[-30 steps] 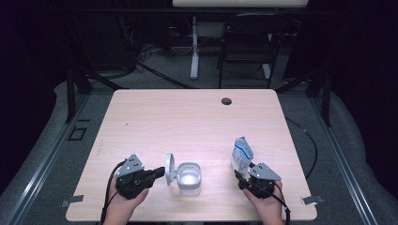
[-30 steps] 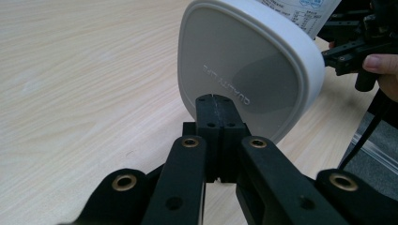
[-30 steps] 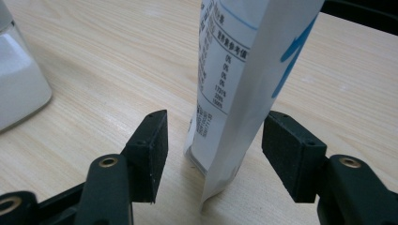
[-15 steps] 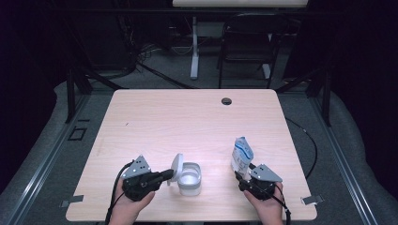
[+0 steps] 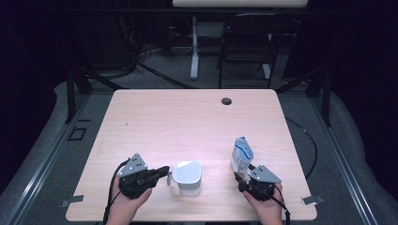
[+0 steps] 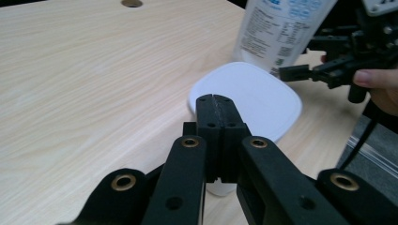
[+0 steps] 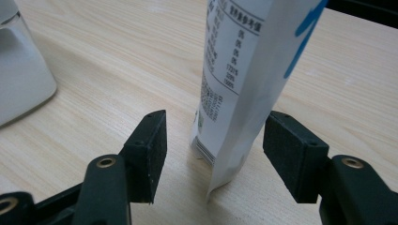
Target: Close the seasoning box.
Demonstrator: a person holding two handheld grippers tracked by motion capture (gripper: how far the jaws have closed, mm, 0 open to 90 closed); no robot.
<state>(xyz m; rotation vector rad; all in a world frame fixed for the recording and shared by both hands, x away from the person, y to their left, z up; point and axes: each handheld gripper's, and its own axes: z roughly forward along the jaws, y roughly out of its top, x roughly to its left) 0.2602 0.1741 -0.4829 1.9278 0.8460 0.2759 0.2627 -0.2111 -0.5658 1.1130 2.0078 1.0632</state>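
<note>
Fingers of the left gripper are pressed flat together with nothing between them, their tips resting at the near edge of the white lid on the small white container. From the left gripper view the lid is down, covering the container's mouth, and the closed tips sit right over its rim. The container stands on the pale wooden counter, near the front edge and a little left of centre.

Off to the right, well apart from the container, a white pouch with blue print stands upright on the counter. The right gripper has its fingers spread wide on either side of the pouch's lower end. In the right gripper view a clear gap shows between each pad and the pouch, so the pouch stands between them ungripped. A hand holds that gripper from the counter's near edge; the other hand holds the left one.

A dark round hole sits near the far edge of the counter.
</note>
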